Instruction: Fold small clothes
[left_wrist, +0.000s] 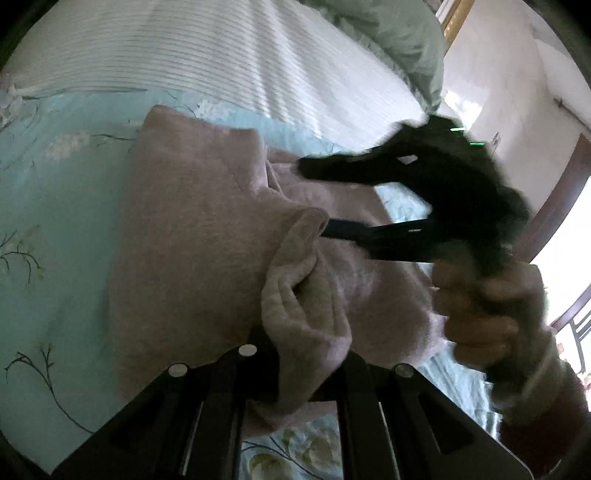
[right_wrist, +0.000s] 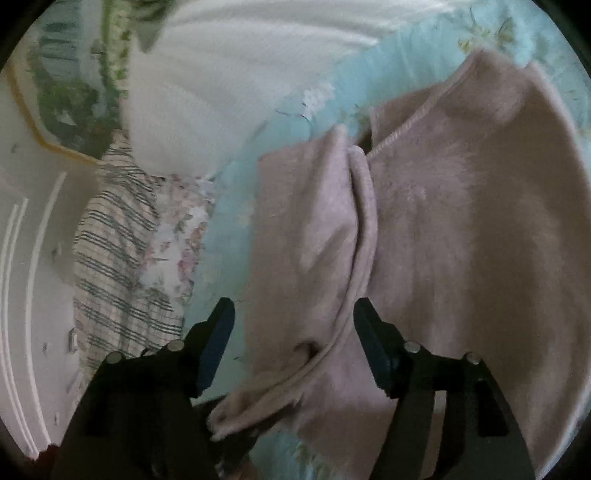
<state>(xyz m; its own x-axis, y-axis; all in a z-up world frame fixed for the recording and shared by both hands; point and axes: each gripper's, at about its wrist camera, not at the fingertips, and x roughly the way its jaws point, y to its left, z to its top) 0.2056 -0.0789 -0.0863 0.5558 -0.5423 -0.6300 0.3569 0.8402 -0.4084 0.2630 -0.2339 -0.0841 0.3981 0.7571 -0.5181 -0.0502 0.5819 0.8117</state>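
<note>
Pink garment (left_wrist: 192, 229) folds hide left tool's (left_wrist: 295, 373) clamped tips.

Garment (right_wrist: 461, 221) lies on bed (left_wrist: 55, 221), pillow (left_wrist: 399, 33) behind it; striped cloth (right_wrist: 110, 258) to its left in R view, prob. at bed edge.

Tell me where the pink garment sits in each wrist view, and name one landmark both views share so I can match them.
Left wrist view: the pink garment fills the centre, a bunched fold of it running down into the shut left gripper.
Right wrist view: it covers the centre and right, its seamed edge lying between the open fingers of the right gripper.
Shared landmark: the light blue floral bedsheet under it.
</note>
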